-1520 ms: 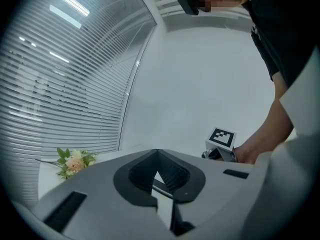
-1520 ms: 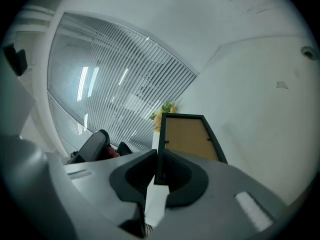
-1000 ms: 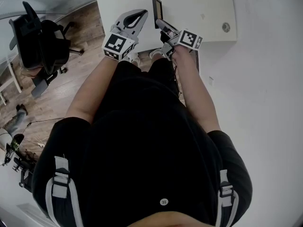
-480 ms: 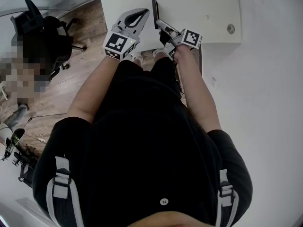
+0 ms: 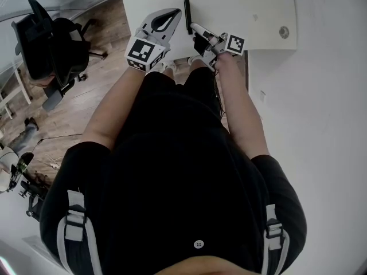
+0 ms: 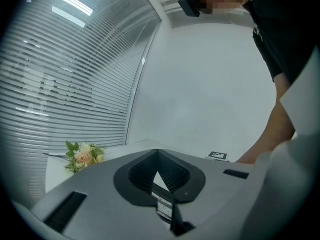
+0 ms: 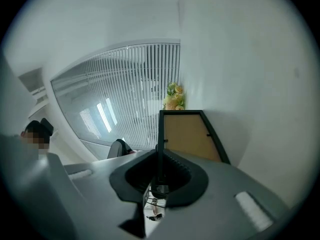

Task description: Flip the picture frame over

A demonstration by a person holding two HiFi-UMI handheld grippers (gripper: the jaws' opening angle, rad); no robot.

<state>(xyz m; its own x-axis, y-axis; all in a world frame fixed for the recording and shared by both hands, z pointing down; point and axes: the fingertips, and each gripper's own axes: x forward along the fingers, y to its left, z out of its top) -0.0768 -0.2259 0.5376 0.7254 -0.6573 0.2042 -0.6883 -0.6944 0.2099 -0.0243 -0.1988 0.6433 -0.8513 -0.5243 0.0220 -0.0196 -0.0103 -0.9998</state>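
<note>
The black picture frame (image 5: 187,13) stands on its edge on the white table (image 5: 241,4), seen as a thin strip from the head view. My right gripper (image 5: 194,27) is shut on its near edge. In the right gripper view the frame's black rim runs between the pads and its brown backing (image 7: 187,134) faces right. My left gripper (image 5: 175,14) hovers just left of the frame with its tips together and nothing in them; in the left gripper view (image 6: 157,154) only a small gap shows below the tips.
A small bunch of flowers (image 6: 82,155) lies at the table's far side, also behind the frame (image 7: 173,98). A round cable grommet (image 5: 284,32) sits at the table's right. A black office chair (image 5: 49,44) stands on the wooden floor at left.
The frame has swung from a tilt, with some of its face showing, to fully edge-on. The right gripper rolled with it while staying in place. The left gripper barely moved.
</note>
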